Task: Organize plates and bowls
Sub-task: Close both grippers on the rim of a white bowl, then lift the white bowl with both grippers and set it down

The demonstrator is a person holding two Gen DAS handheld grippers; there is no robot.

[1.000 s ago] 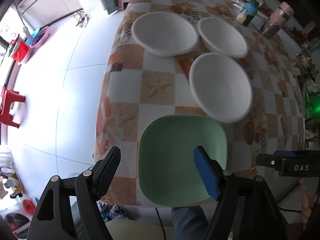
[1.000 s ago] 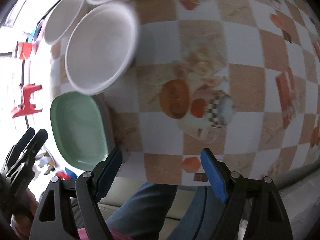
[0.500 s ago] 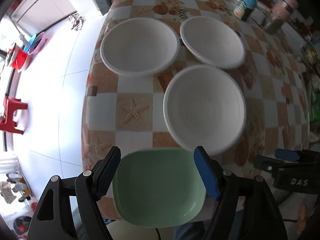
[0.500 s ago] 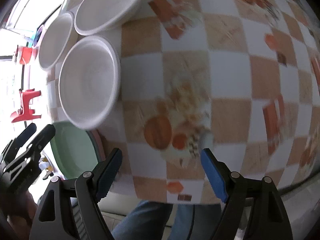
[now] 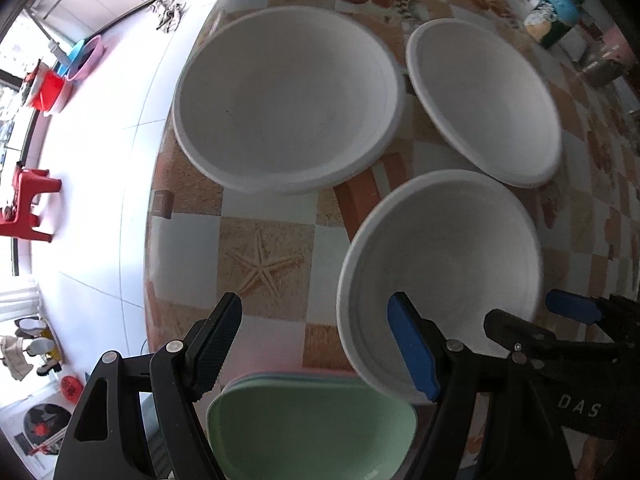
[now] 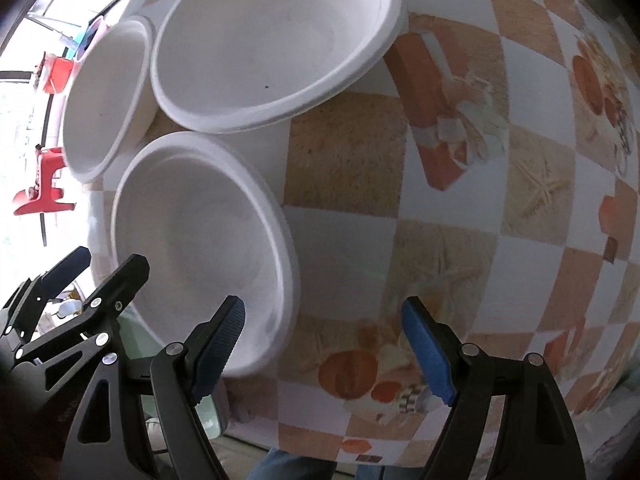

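Three white bowls stand close together on the checked tablecloth: a large one (image 5: 288,96) (image 6: 276,40), a second one (image 5: 484,104) (image 6: 108,92) beside it, and the nearest one (image 5: 440,276) (image 6: 200,264). A green square plate (image 5: 312,428) (image 6: 134,338) tops a small stack at the table's near edge. My left gripper (image 5: 316,344) (image 6: 104,268) hovers open above the cloth just past the green plate, its blue finger over the nearest bowl's left rim. My right gripper (image 6: 322,344) (image 5: 532,316) is open too, its black finger over that bowl's right rim. Neither holds anything.
The table's edge (image 5: 152,240) drops to a white tiled floor with a red stool (image 5: 28,208) and coloured basins (image 5: 60,76). A teal-lidded jar (image 5: 556,20) stands far back on the table. A person's jeans (image 6: 296,464) show below the near edge.
Both grippers have moved forward and lower over the table toward the bowls, which now look larger. The green plate has slid to the bottom of the left view. Jaws unchanged.
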